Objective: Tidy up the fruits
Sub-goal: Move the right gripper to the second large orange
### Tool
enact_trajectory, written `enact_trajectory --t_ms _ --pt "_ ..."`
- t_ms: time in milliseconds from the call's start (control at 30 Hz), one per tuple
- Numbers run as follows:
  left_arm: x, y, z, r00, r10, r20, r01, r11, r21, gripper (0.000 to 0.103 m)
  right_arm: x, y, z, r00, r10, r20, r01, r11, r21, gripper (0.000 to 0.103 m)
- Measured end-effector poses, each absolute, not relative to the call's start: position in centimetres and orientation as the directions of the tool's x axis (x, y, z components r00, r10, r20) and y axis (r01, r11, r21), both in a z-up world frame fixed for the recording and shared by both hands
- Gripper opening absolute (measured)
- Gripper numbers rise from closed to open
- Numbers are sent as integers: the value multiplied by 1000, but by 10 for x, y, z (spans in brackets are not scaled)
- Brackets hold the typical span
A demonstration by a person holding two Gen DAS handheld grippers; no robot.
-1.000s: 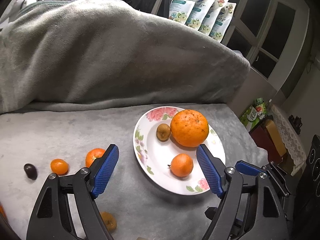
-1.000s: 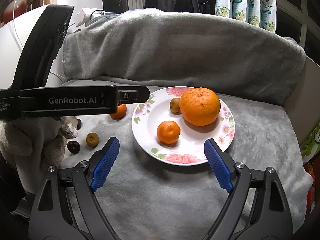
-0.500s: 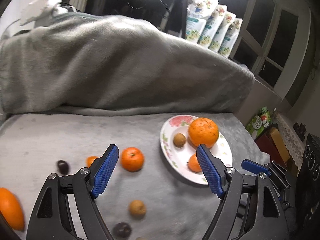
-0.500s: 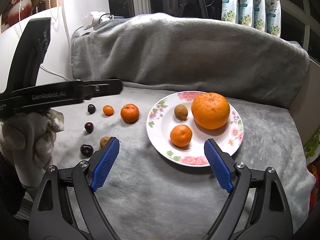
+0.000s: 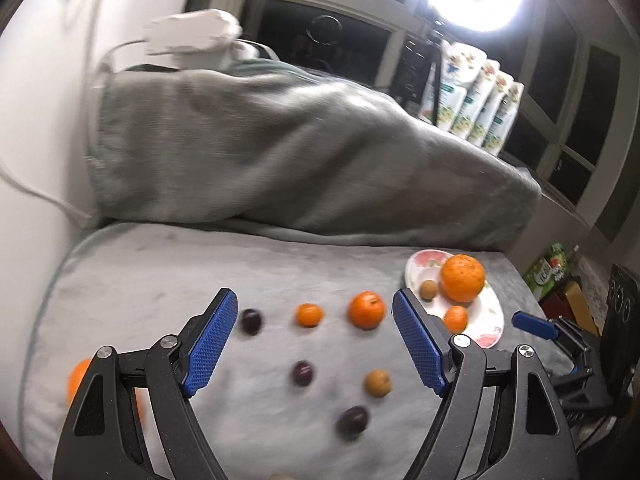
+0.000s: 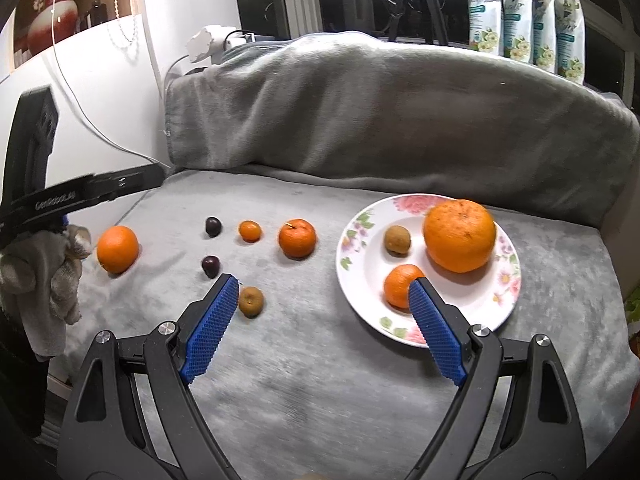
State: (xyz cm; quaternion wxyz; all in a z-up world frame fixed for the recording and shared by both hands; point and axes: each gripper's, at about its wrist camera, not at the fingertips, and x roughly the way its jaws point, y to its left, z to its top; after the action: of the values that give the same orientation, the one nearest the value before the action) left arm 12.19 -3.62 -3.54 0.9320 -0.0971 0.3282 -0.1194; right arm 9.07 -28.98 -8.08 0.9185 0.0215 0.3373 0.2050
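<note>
A floral plate (image 6: 504,308) on the grey blanket holds a big orange (image 6: 459,235), a small mandarin (image 6: 400,285) and a brown fruit (image 6: 397,239). Left of it lie a mandarin (image 6: 297,238), a smaller one (image 6: 250,231), two dark plums (image 6: 213,226) (image 6: 211,265), a brown fruit (image 6: 251,301) and an orange (image 6: 117,249). My right gripper (image 6: 322,314) is open and empty above the blanket. My left gripper (image 5: 314,338) is open and empty above the loose fruits; the mandarin (image 5: 366,309), a plum (image 5: 303,373) and the plate (image 5: 494,320) show there.
A grey blanket-covered backrest (image 6: 380,120) rises behind the seat. A white wall with a cable (image 6: 100,136) is on the left. Packets (image 6: 524,16) stand on the sill. A gloved hand (image 6: 44,276) holds the left gripper at the left edge.
Both grippers have pulled back and swung left, away from the plate. The loose fruits on the left have come into view. Both stay open.
</note>
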Motion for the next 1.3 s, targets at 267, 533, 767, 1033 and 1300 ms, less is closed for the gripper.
enact_trajectory --t_ms 267,533,767,1033,1300 --pt "91 17 -40 787 -186 -588 51 970 -237 80 100 -265 -73 646 461 -608 -416 881 226 89" --pt "60 59 -59 787 -142 -600 -16 968 -250 80 112 -220 -69 562 553 -615 -493 821 288 89" --pt "46 91 -85 766 -127 -630 -81 953 -291 80 124 -165 -69 462 620 -634 -573 754 320 89" --pt "45 104 -108 740 -180 -648 -79 933 -350 80 140 -102 -85 313 678 -665 -622 675 396 89" --pt "52 104 -120 720 -221 -658 -59 925 -374 80 159 -59 -104 176 719 -672 -599 620 507 89"
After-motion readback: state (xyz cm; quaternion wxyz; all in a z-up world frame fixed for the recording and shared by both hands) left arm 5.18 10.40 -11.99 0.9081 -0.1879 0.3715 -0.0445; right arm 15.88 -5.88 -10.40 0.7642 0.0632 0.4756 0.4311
